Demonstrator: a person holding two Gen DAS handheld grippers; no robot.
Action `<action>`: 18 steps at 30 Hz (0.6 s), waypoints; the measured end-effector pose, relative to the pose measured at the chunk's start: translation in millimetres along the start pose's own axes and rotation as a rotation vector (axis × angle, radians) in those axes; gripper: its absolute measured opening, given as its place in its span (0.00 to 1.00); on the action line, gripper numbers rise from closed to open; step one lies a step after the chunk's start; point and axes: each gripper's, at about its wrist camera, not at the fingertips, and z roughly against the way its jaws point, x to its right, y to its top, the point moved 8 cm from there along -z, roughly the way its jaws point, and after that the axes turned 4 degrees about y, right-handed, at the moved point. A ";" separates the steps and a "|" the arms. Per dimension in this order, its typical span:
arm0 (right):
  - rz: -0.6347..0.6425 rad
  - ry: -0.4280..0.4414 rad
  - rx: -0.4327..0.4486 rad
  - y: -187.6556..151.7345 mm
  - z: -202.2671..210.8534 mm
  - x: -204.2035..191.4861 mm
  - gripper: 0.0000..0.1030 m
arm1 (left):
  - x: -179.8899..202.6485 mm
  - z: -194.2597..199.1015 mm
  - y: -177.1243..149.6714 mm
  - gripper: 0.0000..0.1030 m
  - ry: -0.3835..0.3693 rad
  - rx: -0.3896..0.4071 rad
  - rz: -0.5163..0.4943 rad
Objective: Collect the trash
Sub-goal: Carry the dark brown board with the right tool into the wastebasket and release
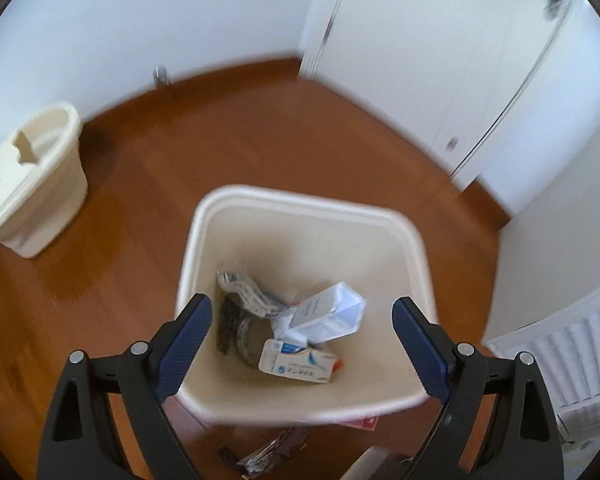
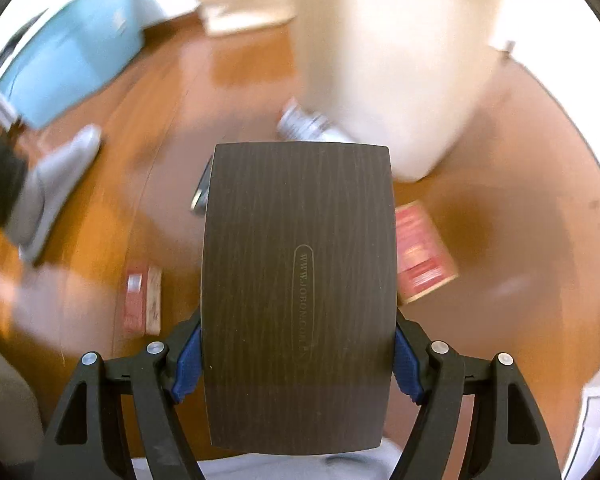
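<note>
My left gripper (image 1: 303, 304) stands open, its blue pads (image 1: 186, 340) spread wide over a cream bin (image 1: 308, 196) on the wooden floor. Nothing sits between the fingers. Inside the bin lie a white carton (image 1: 332, 312), a blue-and-white box (image 1: 296, 364) and a crumpled mesh piece (image 1: 244, 284). My right gripper (image 2: 298, 360) is shut on a dark wood-grain flat box (image 2: 300, 260), held above the floor just short of the cream bin (image 2: 388, 60). On the floor below lie a red box (image 2: 420, 252), a small red pack (image 2: 140, 300) and a white crumpled packet (image 2: 304, 124).
A second cream bin with a lid (image 1: 32, 176) stands at the left wall. Dark wrappers (image 1: 268, 452) lie near the first bin's front. White doors (image 1: 420, 60) and a radiator (image 1: 572, 356) border the floor. A light-blue case (image 2: 72, 48) and a person's grey slipper (image 2: 56, 184) are at left.
</note>
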 end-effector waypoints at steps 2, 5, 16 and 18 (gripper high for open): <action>-0.036 -0.009 0.073 20.3 30.0 16.7 0.75 | -8.6 33.7 -19.5 0.90 0.018 0.078 0.004; -0.083 -0.022 0.239 68.5 97.8 46.4 0.75 | -40.8 54.7 -66.2 0.92 0.119 0.112 0.066; -0.001 -0.190 0.344 248.3 144.4 95.8 0.76 | -111.3 -32.9 -266.4 0.94 0.271 -0.331 0.214; 0.045 -0.199 0.258 271.1 118.1 93.4 0.76 | -104.6 -43.3 -292.4 0.94 0.281 -0.404 0.175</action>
